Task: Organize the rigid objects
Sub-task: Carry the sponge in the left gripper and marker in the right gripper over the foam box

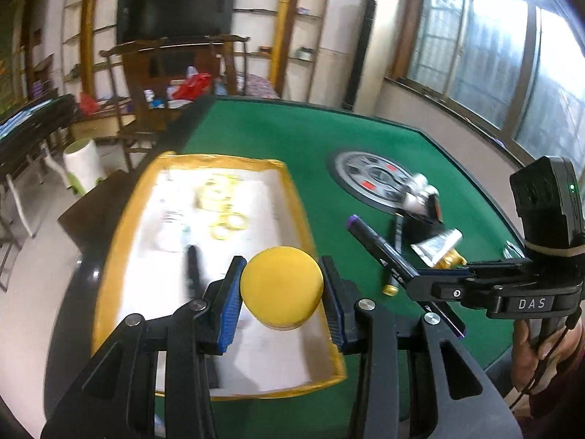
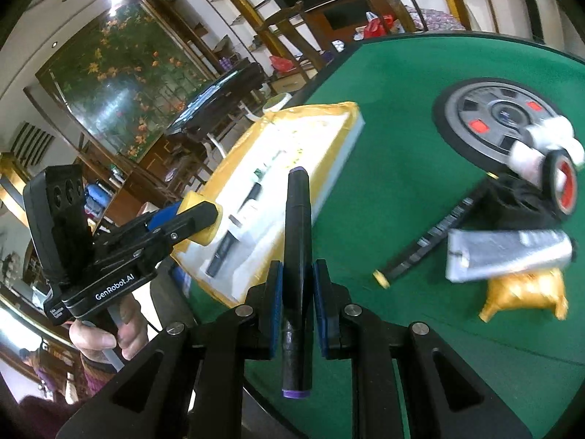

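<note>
Round yellow plastic lid (image 1: 281, 287) clamped in left gripper (image 1: 281, 289), above white yellow-rimmed tray (image 1: 120, 226); black purple-capped marker (image 2: 297, 256) pinched lengthwise in right gripper (image 2: 297, 289), tray ahead-left.

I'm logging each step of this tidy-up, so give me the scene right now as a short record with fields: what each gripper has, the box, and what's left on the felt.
left gripper: jaws shut on yellow round lid, held above the box
right gripper: jaws shut on black marker with purple ends
box: yellow-rimmed, white inside; yellow rings and a black pen in it
green felt table: silver tube, gold figurine, thin black pen, tape roll
</note>
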`<state>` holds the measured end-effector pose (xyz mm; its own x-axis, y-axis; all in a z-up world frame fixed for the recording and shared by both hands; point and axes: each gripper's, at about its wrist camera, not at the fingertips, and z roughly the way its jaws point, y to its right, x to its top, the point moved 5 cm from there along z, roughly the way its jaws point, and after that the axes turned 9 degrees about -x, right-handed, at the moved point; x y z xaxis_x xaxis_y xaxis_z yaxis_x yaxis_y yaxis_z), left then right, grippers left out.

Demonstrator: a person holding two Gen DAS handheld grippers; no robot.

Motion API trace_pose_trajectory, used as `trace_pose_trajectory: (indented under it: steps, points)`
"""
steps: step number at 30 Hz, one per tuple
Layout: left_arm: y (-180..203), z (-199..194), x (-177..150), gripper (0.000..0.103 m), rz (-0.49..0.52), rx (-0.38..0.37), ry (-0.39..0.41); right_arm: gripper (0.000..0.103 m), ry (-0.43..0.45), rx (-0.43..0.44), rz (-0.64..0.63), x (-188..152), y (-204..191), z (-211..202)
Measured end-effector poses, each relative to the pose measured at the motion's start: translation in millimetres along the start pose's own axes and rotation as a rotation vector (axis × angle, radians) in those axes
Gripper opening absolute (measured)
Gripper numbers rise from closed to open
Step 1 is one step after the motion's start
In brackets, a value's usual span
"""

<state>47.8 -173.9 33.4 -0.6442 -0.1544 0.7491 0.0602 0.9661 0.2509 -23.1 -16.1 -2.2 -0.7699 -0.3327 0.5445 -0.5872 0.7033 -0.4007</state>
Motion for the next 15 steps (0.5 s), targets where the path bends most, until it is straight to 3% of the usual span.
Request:
trace_pose_trajectory:
  steps: [7, 15]
  points:
    - [-38.6, 9.5, 4.3, 0.038, -0.058, 0.034, -0.029, 0.015, -0.020, 0.002, 0.014, 24.9, -23.5, 26.6]
    - [-50.6, 47.9, 20.5, 0.038, -0.081, 0.018, -0.095, 0.015, -0.060, -0.043, 0.090, 61.5, -31.7, 68.6]
